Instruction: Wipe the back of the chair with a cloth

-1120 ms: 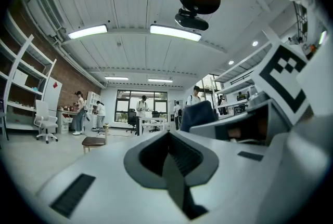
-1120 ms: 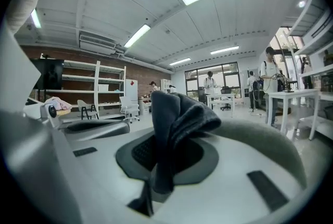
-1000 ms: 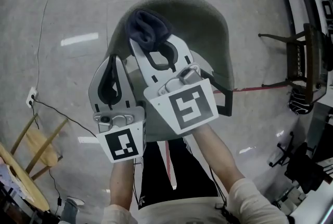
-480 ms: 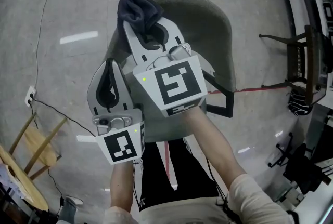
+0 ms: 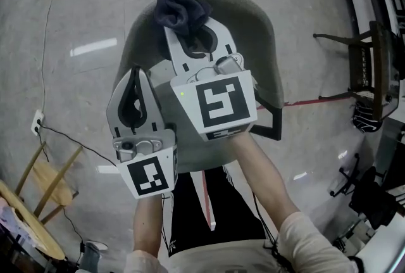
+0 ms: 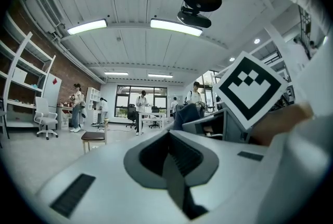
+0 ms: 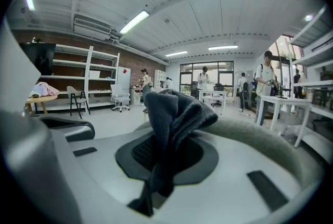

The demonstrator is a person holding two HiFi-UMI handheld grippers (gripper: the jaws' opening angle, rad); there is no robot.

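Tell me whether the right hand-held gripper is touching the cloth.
Touching: the right gripper view shows the cloth pinched between the jaws of the right hand-held gripper.

The glossy grey floor (image 5: 76, 12) carried the green chair (image 5: 253, 25), a wooden stool (image 5: 49, 178) and a black chair (image 5: 373, 75).

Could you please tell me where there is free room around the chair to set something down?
The grey floor left of the grey-green shell chair, up to the thin black cable, is bare, as is the chair's right half. The chair's left side is crowded: the right gripper holds the dark cloth at the rim, the left gripper beside it.
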